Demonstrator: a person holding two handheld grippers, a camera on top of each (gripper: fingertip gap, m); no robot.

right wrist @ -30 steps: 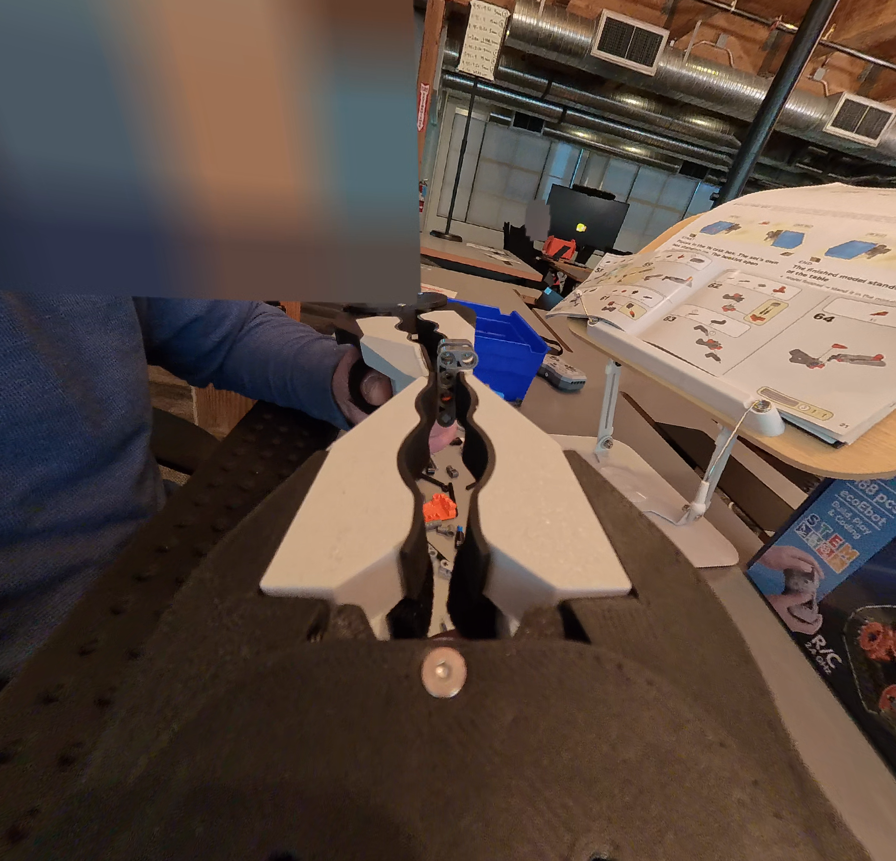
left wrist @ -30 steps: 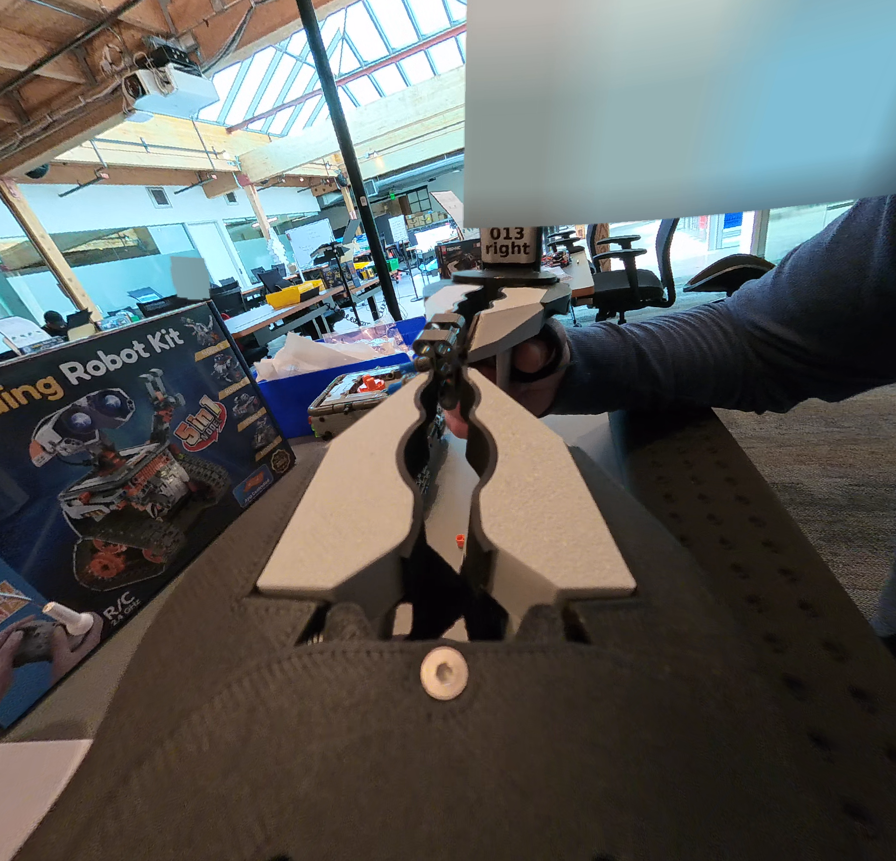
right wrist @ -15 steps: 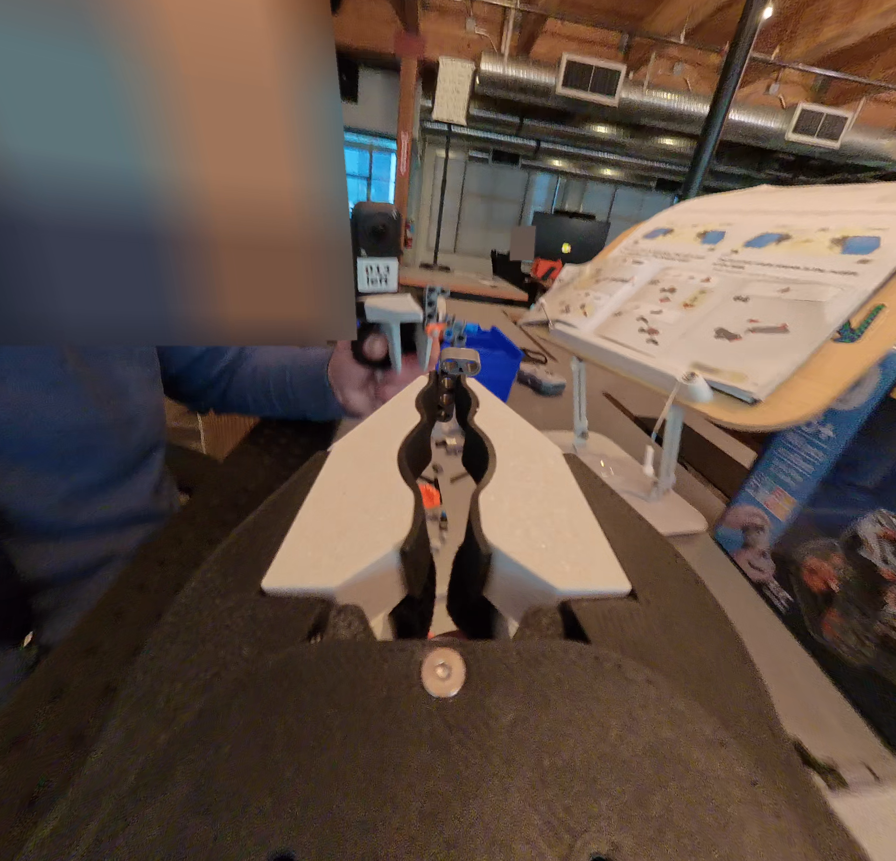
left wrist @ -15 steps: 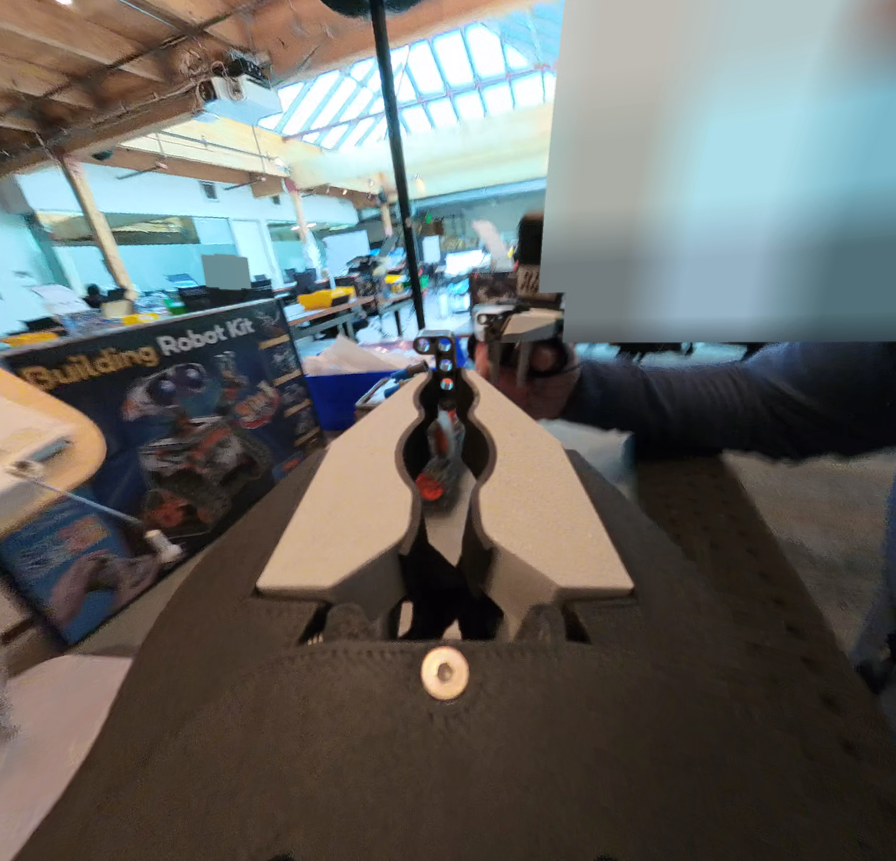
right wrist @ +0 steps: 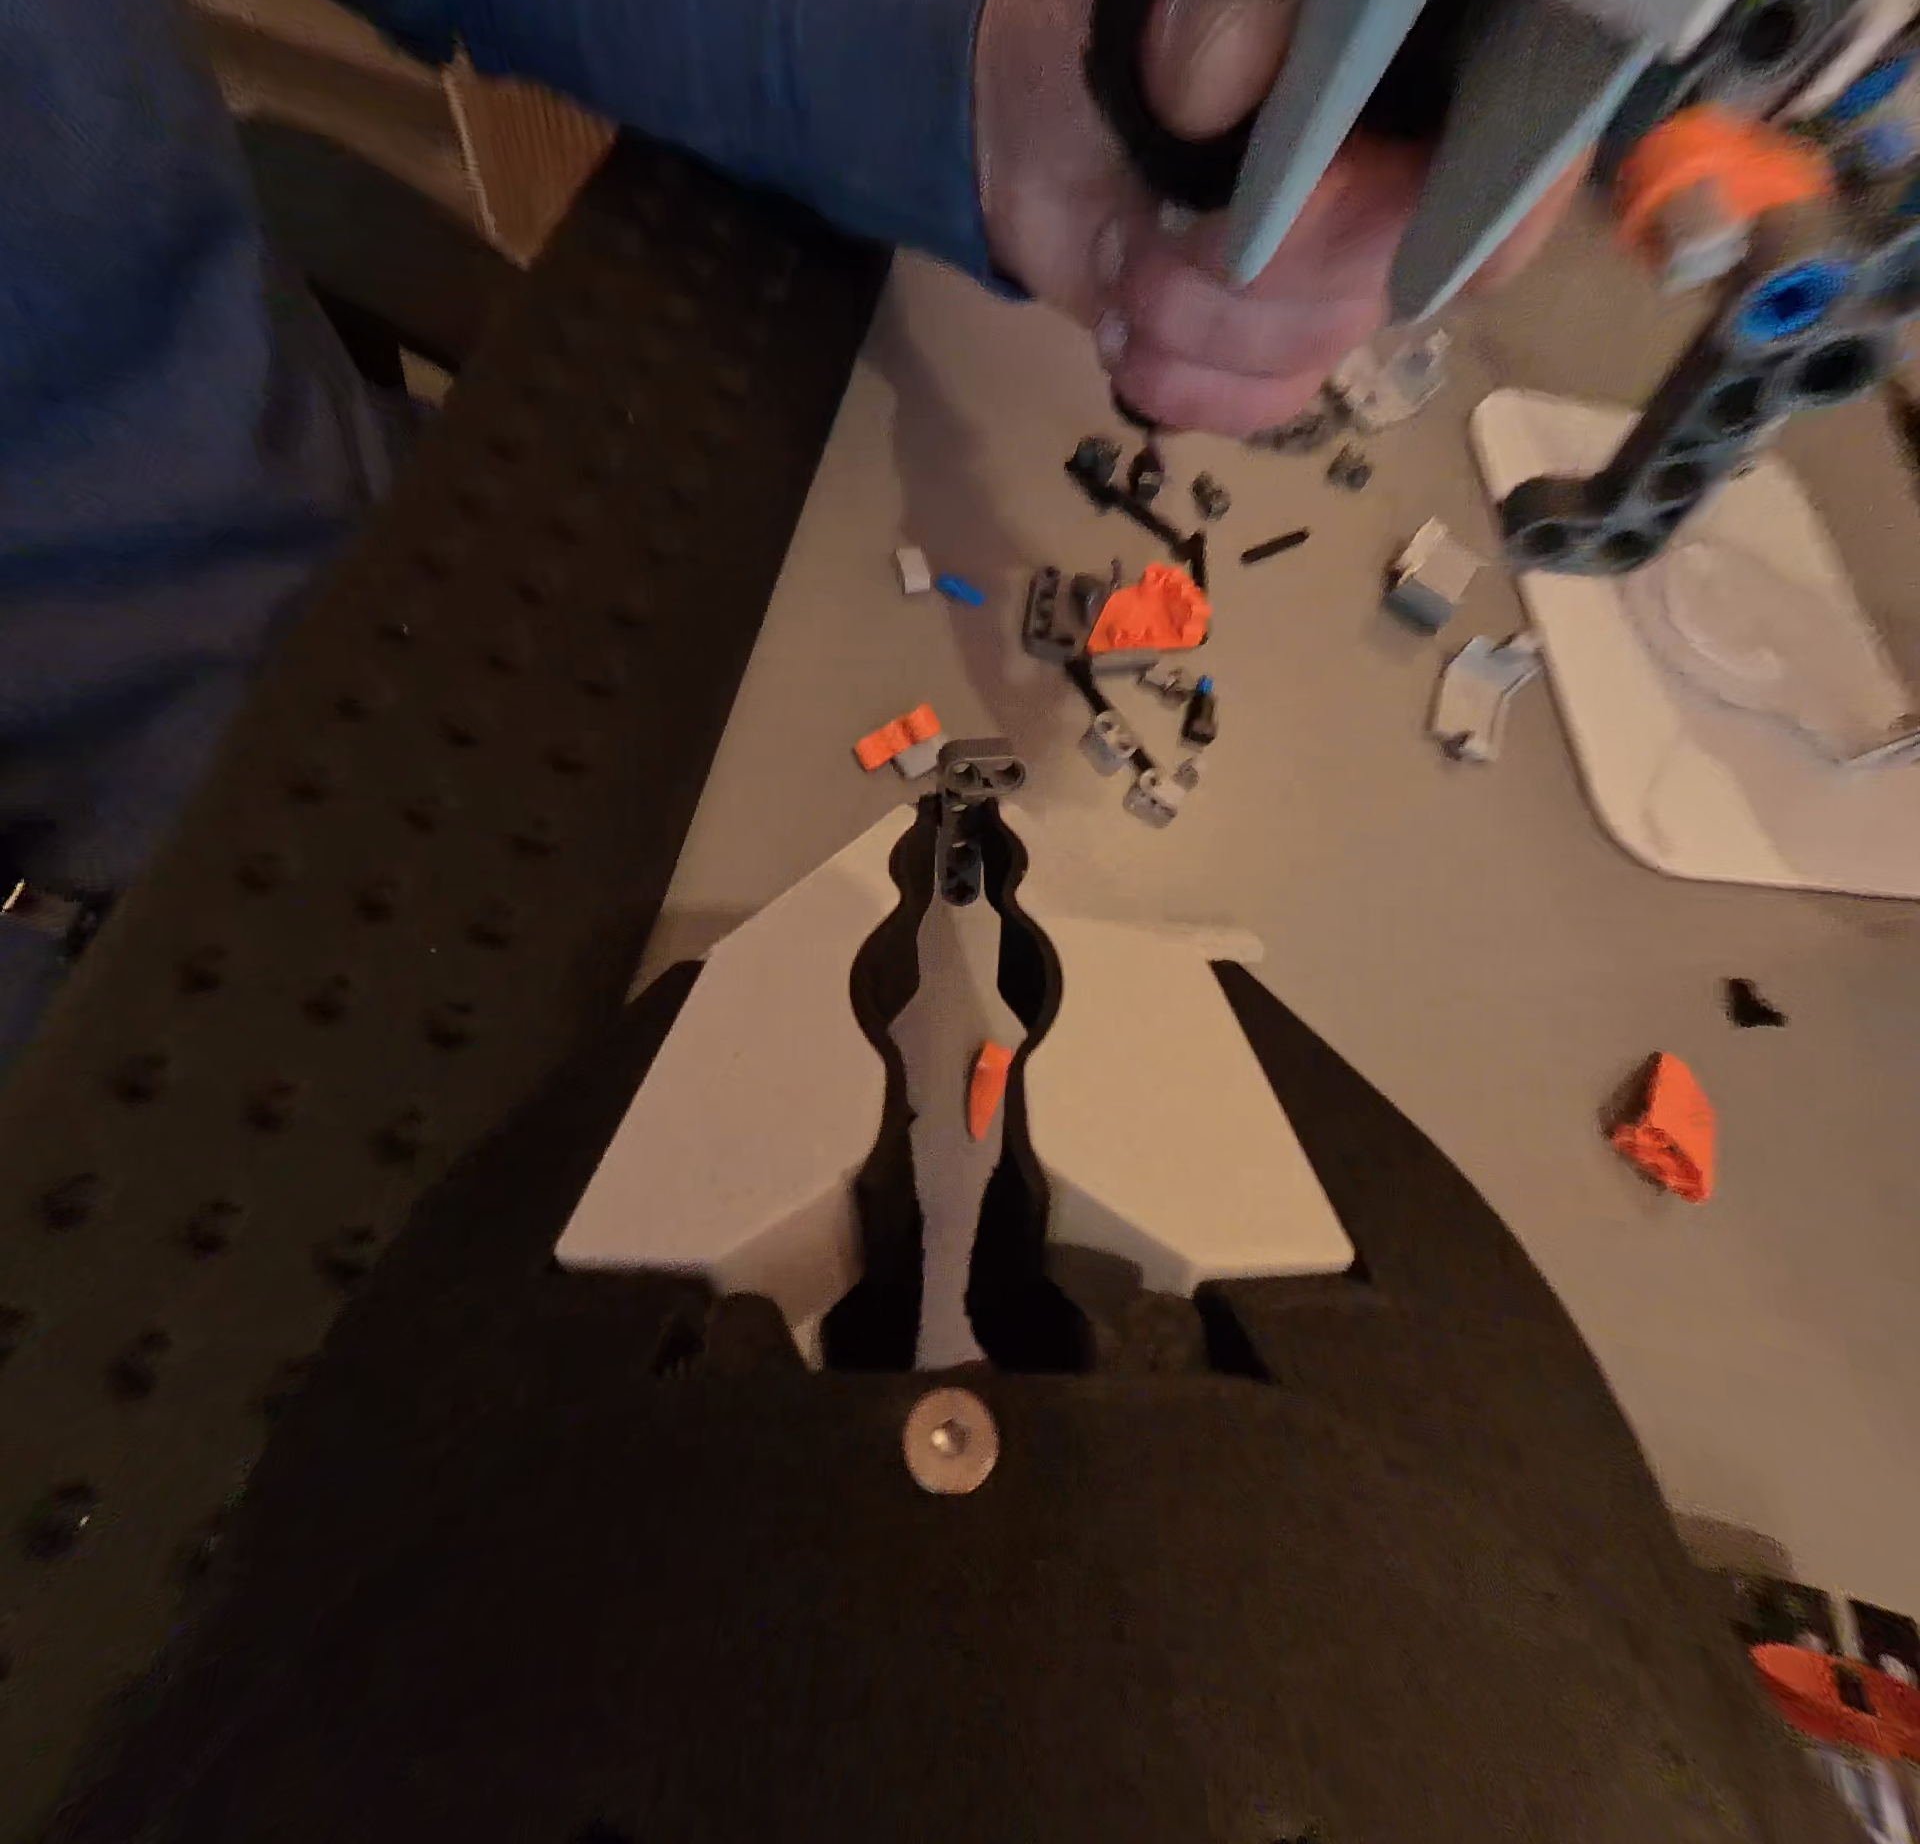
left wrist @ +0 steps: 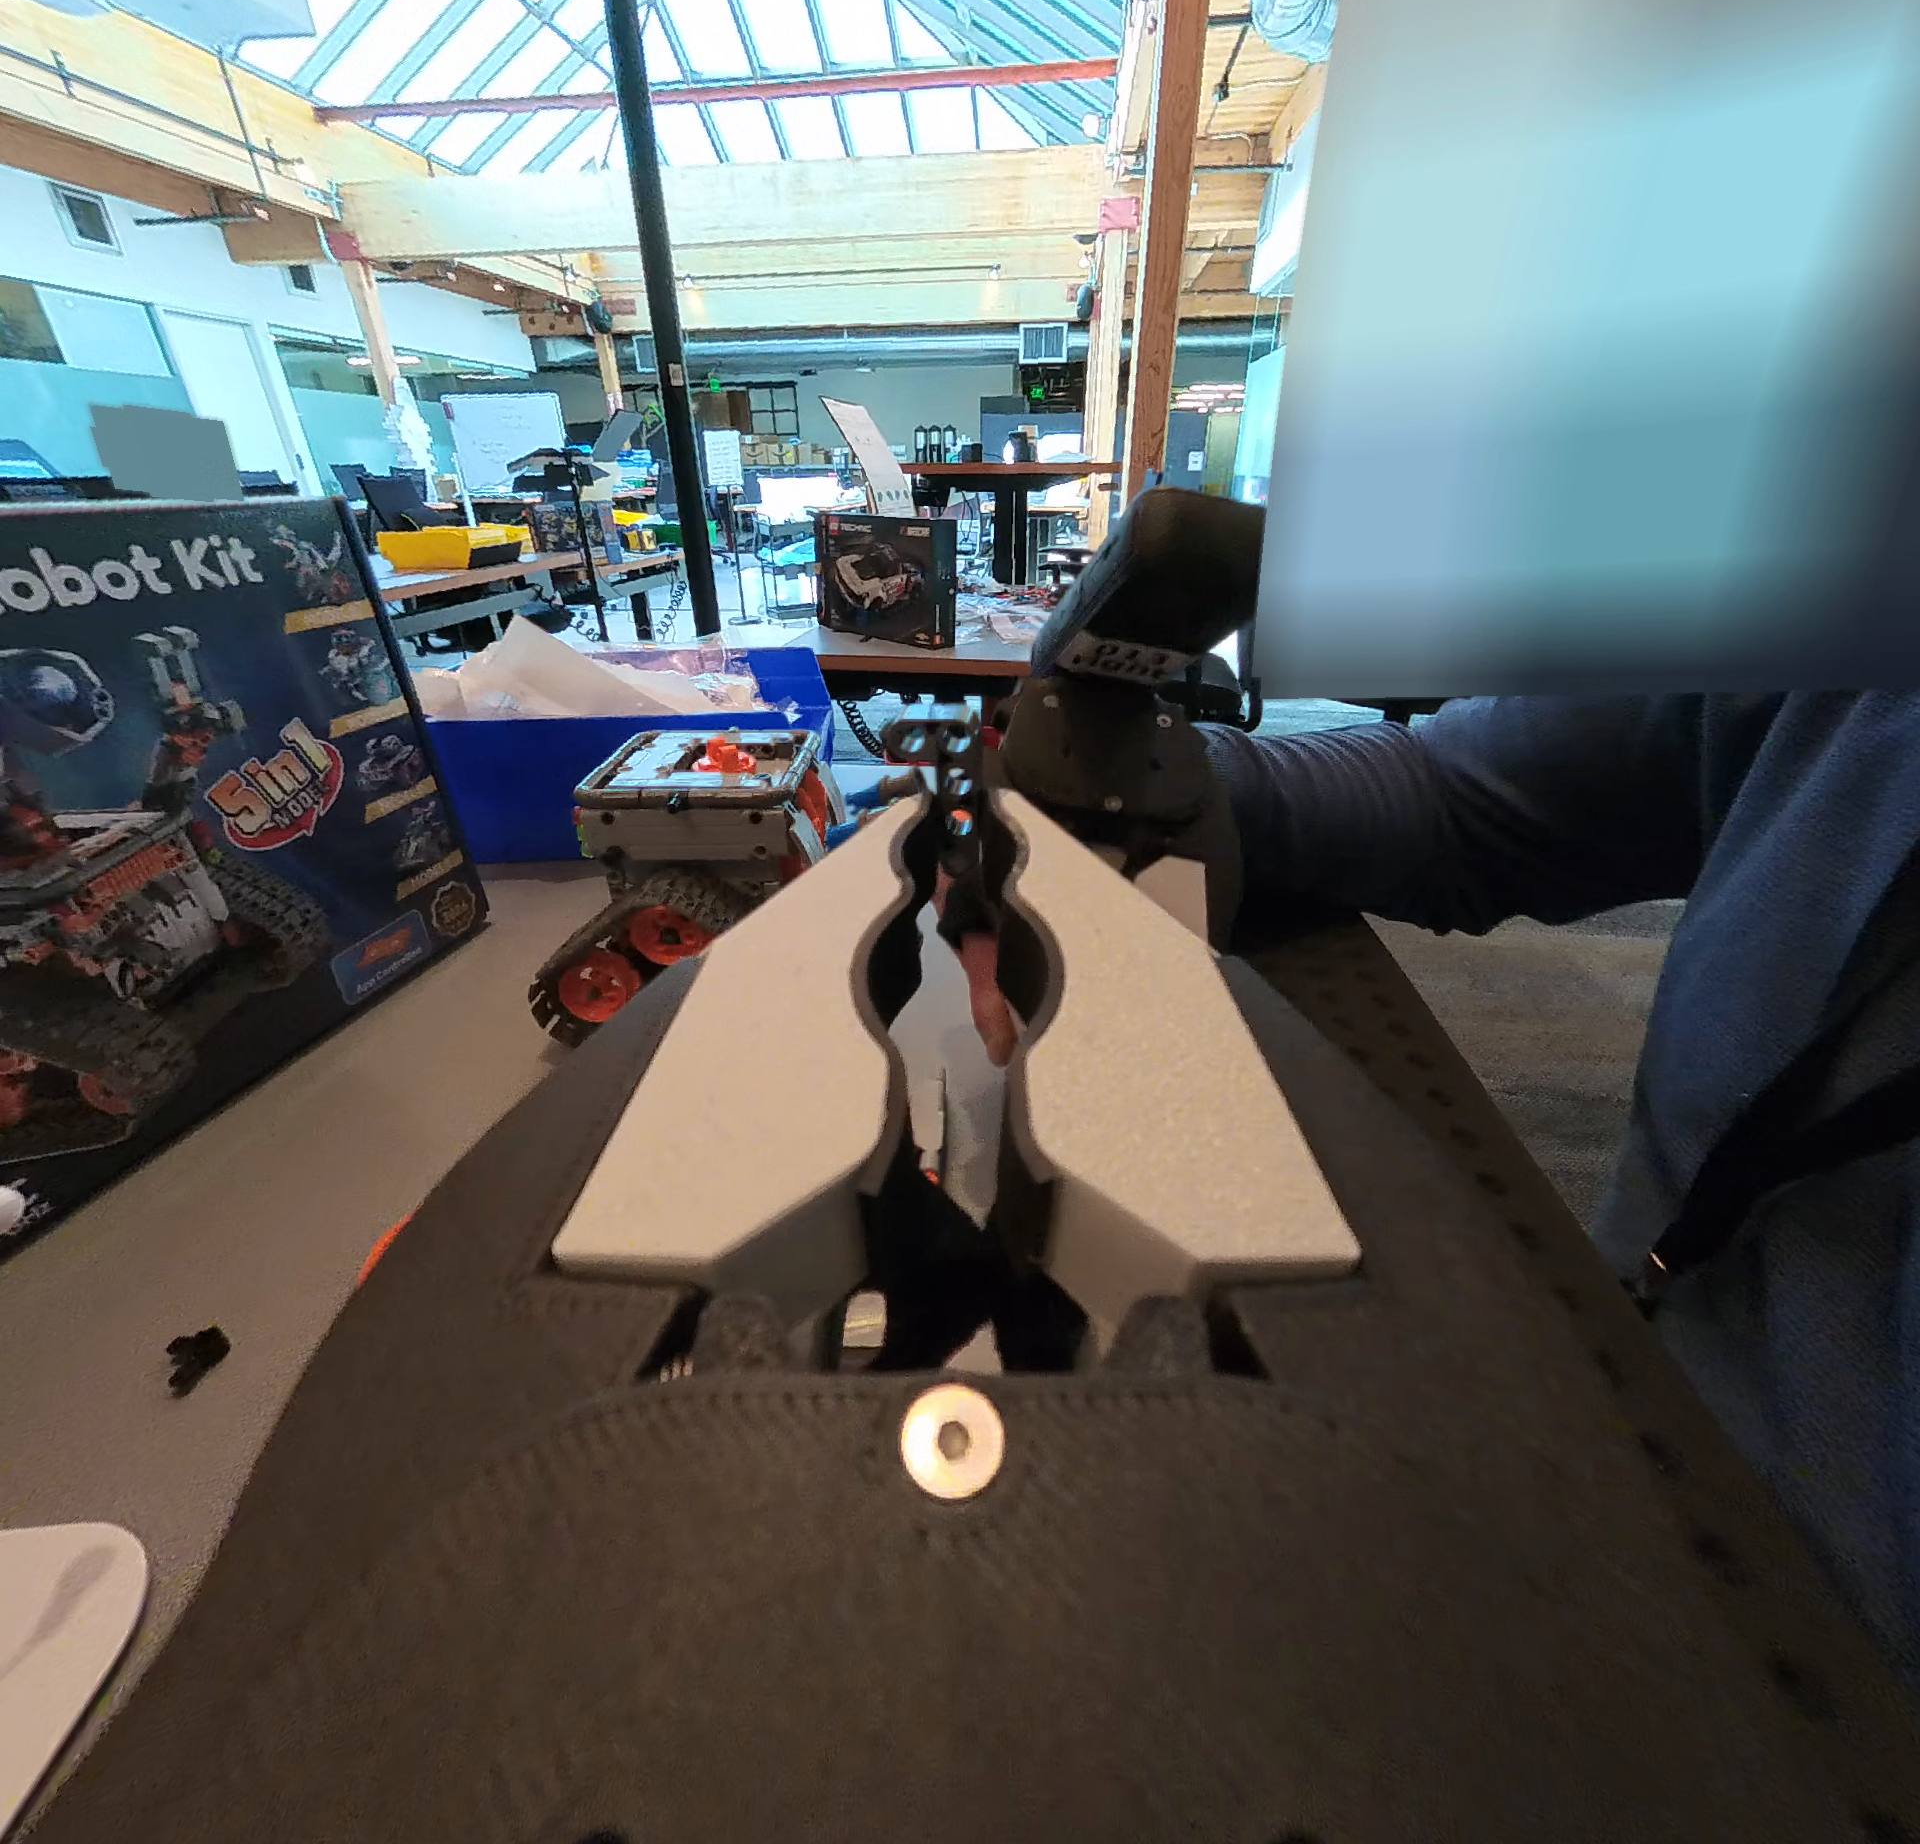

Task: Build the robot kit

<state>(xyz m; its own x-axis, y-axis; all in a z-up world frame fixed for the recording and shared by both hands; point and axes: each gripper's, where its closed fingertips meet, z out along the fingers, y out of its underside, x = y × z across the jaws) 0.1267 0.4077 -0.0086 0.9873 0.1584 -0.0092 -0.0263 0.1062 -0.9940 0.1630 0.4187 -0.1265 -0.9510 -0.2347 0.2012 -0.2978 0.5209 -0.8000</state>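
My left gripper point(left wrist: 956, 818) is shut on a black holed beam assembly point(left wrist: 951, 786) with a grey connector on top, held above the table. From the right wrist view this assembly point(right wrist: 1662, 392) is long, with an orange wheel and blue pins, and hangs from the left gripper point(right wrist: 1434, 101) at the upper right. My right gripper point(right wrist: 961, 828) is shut on a small dark beam with a grey connector point(right wrist: 977, 771). It points down at loose parts point(right wrist: 1132, 620) on the grey table. In the left wrist view the right gripper's body point(left wrist: 1122, 724) shows just beyond my fingertips.
A tracked robot model point(left wrist: 696, 838) stands on the table, with a blue bin point(left wrist: 540, 776) behind it and a kit box point(left wrist: 208, 818) to the left. A white stand base point(right wrist: 1714, 714) lies right of the parts. Orange pieces point(right wrist: 1668, 1129) lie nearby. A person's sleeve point(left wrist: 1558, 818) is at right. Left tips to right tips: about 12 cm. Between my right fingertips and the tracked robot model point(left wrist: 696, 838) there is roughly 20 cm.
The right gripper has tipped from level to pointing down at the table's loose parts. The left gripper has swung, bringing the tracked model into view. Both stay shut on their pieces.
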